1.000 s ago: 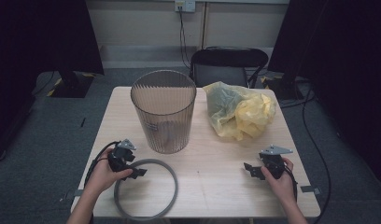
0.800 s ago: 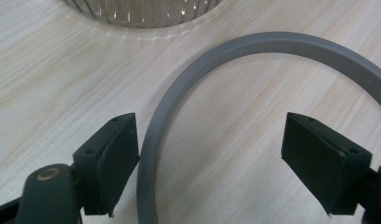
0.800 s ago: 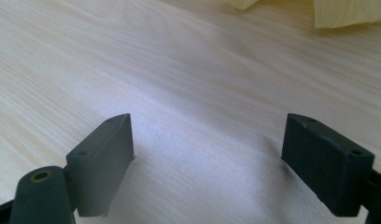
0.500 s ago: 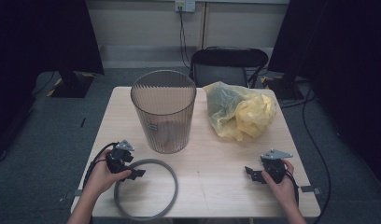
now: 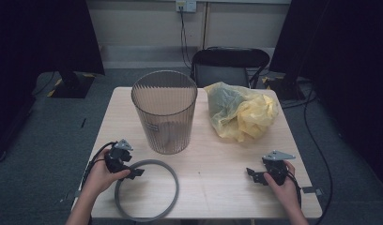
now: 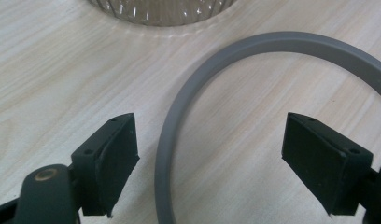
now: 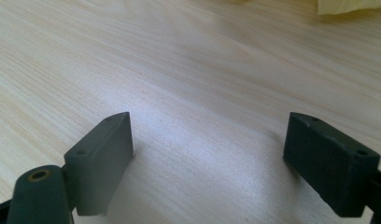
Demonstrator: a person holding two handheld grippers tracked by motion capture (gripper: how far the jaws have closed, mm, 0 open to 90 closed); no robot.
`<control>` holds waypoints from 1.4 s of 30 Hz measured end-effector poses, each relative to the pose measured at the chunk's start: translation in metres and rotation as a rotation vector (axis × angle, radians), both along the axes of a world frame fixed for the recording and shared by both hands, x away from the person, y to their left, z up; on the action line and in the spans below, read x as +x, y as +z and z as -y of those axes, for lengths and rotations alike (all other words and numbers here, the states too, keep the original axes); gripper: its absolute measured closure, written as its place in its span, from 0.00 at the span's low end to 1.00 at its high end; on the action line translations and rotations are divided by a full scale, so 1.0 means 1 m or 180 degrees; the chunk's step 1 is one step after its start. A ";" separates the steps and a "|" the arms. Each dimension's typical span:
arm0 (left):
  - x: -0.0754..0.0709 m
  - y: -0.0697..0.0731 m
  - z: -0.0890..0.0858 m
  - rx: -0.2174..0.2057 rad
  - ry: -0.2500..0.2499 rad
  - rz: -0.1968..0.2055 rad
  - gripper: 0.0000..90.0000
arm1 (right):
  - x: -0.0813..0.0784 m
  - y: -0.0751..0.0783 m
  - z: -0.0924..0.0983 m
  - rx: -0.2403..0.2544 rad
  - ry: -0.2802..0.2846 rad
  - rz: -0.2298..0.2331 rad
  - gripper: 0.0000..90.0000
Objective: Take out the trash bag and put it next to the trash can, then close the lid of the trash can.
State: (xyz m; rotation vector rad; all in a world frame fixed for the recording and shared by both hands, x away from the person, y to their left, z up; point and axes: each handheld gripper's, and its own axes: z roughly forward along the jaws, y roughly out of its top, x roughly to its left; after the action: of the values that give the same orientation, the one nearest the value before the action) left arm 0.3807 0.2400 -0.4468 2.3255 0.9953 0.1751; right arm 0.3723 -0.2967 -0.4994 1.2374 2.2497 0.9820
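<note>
Left gripper [image 5: 134, 172]: I had it low over the table, near-left of the bin, jaws wide apart, nothing clamped. In the left gripper view [image 6: 209, 161] the grey ring ran up between the jaws, closer to the left one; I couldn't tell whether either jaw touched it.
Right gripper [image 5: 252, 174]: I had it at the near right, well apart from the bin, jaws spread wide over bare wood. Right gripper view [image 7: 209, 163] showed nothing between them.
Grey ring [image 5: 173, 186]: lay flat on the table, just in front of the bin toward me, apart from the bin's base. Its left arc sat under the left gripper.
Bin [image 5: 165, 110]: ribbed, see-through, upright, left of the table's middle. Its base edge showed at the top of the left gripper view [image 6: 165, 11].
Yellow bag [image 5: 241, 112]: crumpled, on the table just right of the bin, with a gap between them. A corner of it showed at the top of the right gripper view [image 7: 347, 5].
Table [image 5: 218, 187]: light wood, carrying all of it.
Chair [image 5: 229, 63]: dark, behind the bin, past the table's far edge.
</note>
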 end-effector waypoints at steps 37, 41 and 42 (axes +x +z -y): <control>0.011 -0.030 -0.004 0.0183 0.0167 -0.0025 0.27 | 0.000 0.000 0.000 0.0001 0.0007 -0.0002 0.16; 0.010 -0.031 -0.002 0.0225 0.0149 0.0039 0.28 | 0.000 0.000 0.000 0.0002 0.0006 -0.0004 0.16; 0.009 -0.031 -0.002 0.0238 0.0153 0.0067 0.29 | 0.000 0.000 0.000 0.0003 0.0007 -0.0005 0.16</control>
State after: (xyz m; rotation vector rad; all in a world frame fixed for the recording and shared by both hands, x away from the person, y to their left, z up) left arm 0.3898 0.2420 -0.4779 2.3632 1.0514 0.2599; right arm 0.3722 -0.2968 -0.4993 1.2369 2.2524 0.9831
